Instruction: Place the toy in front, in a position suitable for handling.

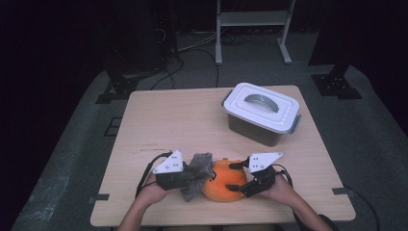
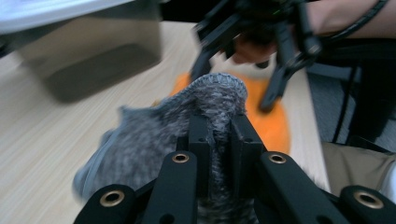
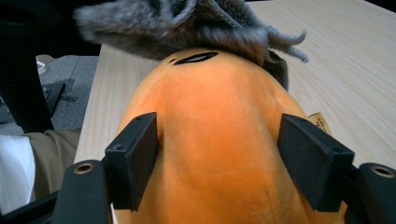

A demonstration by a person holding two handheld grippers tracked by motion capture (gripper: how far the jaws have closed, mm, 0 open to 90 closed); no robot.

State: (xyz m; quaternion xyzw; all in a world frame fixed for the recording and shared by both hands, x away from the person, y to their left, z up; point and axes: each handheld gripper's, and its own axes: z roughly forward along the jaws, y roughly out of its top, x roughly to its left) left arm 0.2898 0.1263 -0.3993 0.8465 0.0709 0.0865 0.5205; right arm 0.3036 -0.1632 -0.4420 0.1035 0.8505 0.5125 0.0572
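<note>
A round orange plush toy (image 1: 222, 186) lies near the table's front edge. My right gripper (image 1: 231, 177) reaches in from the right with its jaws wide, and both pads press the toy's sides. The right gripper view shows the same grip (image 3: 219, 158) on the toy (image 3: 215, 107), with a grey knitted cloth (image 3: 187, 23) draped over its far end. My left gripper (image 1: 204, 175) is shut on that grey cloth (image 1: 198, 161) just left of the toy. In the left gripper view the cloth (image 2: 140, 140) bunches up between the closed jaws (image 2: 219, 126), with the orange toy (image 2: 271, 123) behind it.
A grey storage box with a white lid and a grey handle (image 1: 262, 113) stands at the back right of the wooden table (image 1: 168, 120). It appears blurred in the left gripper view (image 2: 88, 51). A white metal stand (image 1: 252, 29) is on the floor beyond the table.
</note>
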